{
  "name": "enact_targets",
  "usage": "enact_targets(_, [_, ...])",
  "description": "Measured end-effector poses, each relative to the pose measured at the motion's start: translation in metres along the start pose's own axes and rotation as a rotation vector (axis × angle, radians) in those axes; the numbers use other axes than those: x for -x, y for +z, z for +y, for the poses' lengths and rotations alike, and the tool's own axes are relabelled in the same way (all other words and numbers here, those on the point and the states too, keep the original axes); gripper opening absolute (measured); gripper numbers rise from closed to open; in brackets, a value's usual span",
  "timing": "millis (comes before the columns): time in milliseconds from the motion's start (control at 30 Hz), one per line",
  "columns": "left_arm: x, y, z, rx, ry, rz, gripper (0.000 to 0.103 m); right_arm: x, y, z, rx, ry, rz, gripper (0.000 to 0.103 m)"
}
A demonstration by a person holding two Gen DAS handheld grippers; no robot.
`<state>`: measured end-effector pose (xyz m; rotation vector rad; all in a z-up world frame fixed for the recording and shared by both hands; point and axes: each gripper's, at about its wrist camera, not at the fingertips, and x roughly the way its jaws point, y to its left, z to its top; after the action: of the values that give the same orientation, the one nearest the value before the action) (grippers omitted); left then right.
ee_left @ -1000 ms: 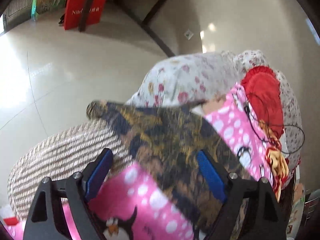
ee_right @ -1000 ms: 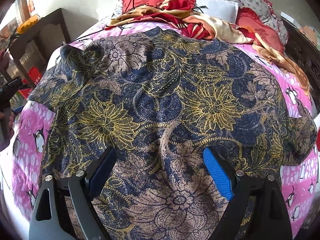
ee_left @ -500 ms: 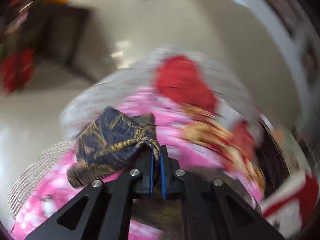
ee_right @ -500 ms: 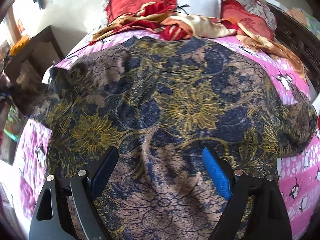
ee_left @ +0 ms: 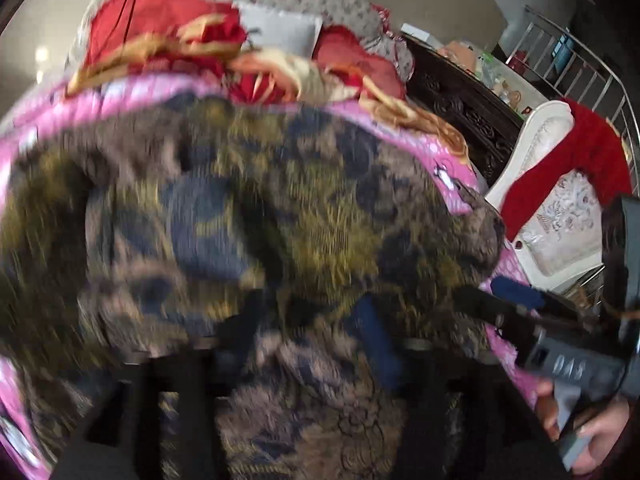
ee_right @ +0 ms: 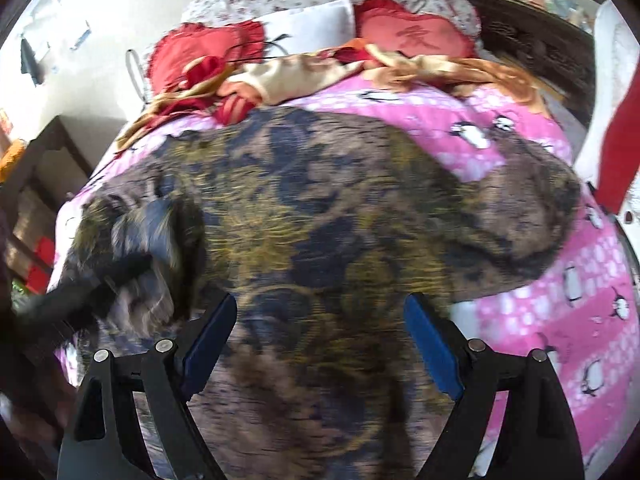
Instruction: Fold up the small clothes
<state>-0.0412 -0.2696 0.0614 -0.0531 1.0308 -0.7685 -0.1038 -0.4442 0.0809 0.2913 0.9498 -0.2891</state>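
One floral garment [ee_right: 320, 240] lay on the bed [ee_right: 540, 312], near two red pillows [ee_right: 412, 36]. The right gripper [ee_right: 326, 334] gaped wide above it. The left gripper [ee_left: 316, 332] was too blurred to tell.

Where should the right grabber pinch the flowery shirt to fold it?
Probably the right sleeve of the flowery shirt: it sticks out flat over the pink sheet, with a free edge. The right hand-held gripper is open and could come from the right.
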Motion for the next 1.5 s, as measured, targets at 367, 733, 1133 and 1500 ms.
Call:
enact_targets(367, [0.111, -0.040, 0.090, 0.002, 0.355, -0.134, 0.092, -0.020, 0.017, 0.104, 0.287, 0.159, -0.032, 0.084])
enact_targets(733, [0.102, -0.052, 0.171, 0.234, 0.419, -0.039, 0.092, -0.092, -0.012, 0.211, 0.678, 0.203, 0.122, 0.003])
enact_targets(1133, [0.075, -0.054, 0.139, 0.129, 0.473, 0.005, 0.092, 0.012, 0.030, 0.008, 0.121, 0.110, -0.214, 0.000])
enact_targets(1500, [0.117, -0.052, 0.132, 0.127, 0.451, -0.096, 0.092, 0.009, 0.014, -0.052, -0.001, 0.052, -0.137, 0.030])
